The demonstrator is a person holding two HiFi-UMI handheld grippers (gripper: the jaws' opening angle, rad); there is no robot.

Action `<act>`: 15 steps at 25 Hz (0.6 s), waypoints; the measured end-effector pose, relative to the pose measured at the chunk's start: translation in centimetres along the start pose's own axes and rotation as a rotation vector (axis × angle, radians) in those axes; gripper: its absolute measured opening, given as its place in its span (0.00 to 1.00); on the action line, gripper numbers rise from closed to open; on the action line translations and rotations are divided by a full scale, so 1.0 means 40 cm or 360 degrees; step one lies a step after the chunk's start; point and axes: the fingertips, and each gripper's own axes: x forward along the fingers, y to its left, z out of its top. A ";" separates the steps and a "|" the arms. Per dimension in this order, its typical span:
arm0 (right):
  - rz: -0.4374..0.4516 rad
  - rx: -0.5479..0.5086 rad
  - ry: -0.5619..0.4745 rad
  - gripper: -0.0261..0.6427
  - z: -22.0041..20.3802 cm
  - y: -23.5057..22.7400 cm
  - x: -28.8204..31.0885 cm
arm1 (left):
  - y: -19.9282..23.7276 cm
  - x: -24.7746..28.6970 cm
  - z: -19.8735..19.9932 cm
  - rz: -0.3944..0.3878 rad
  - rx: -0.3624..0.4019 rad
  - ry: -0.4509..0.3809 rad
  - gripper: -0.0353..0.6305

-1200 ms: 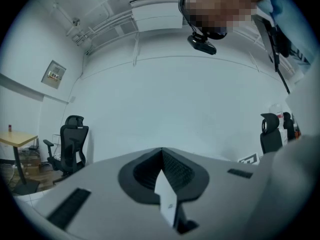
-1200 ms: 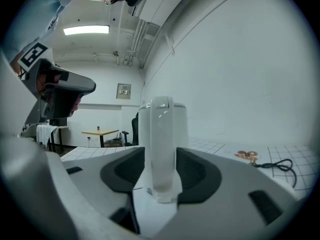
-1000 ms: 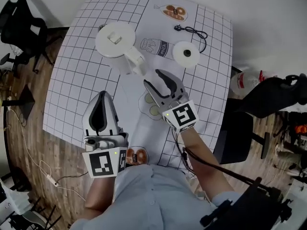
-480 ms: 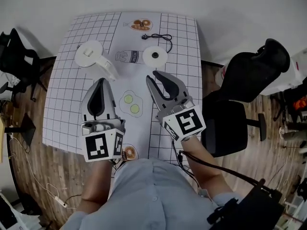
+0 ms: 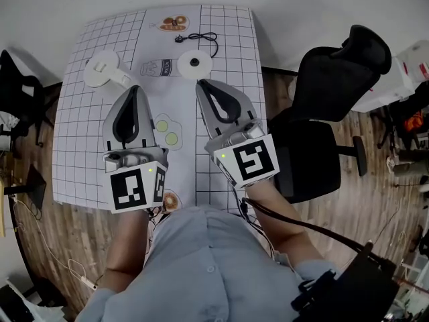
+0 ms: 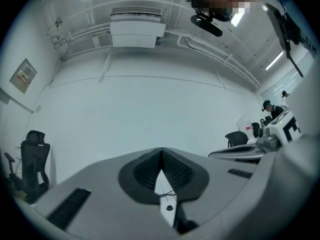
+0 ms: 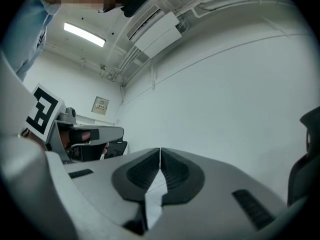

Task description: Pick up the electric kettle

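Right tool point(image 7: 160, 153), ribbed black pads point(image 7: 176, 172) together, above gridded tablecloth point(image 5: 87, 146).

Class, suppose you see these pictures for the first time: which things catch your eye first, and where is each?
Two tongs with square-marker cubes fill the middle of the head view: the left tongs and the right tongs, both shut and empty, over the gridded table. Beyond them the white electric kettle sits at the table's far left, apart from its round base.
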 end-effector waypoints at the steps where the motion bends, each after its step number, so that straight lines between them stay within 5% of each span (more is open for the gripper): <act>1: -0.0005 -0.0006 -0.0006 0.05 0.003 -0.002 -0.001 | -0.003 0.003 0.000 -0.0005 0.0006 -0.0002 0.05; 7: -0.0047 -0.0017 -0.0125 0.04 0.033 -0.015 0.004 | -0.014 0.013 -0.002 -0.0019 0.0037 0.0004 0.05; 15: -0.0061 -0.0015 -0.0043 0.04 0.004 -0.027 0.008 | -0.012 0.022 -0.016 -0.0023 0.0055 0.0026 0.05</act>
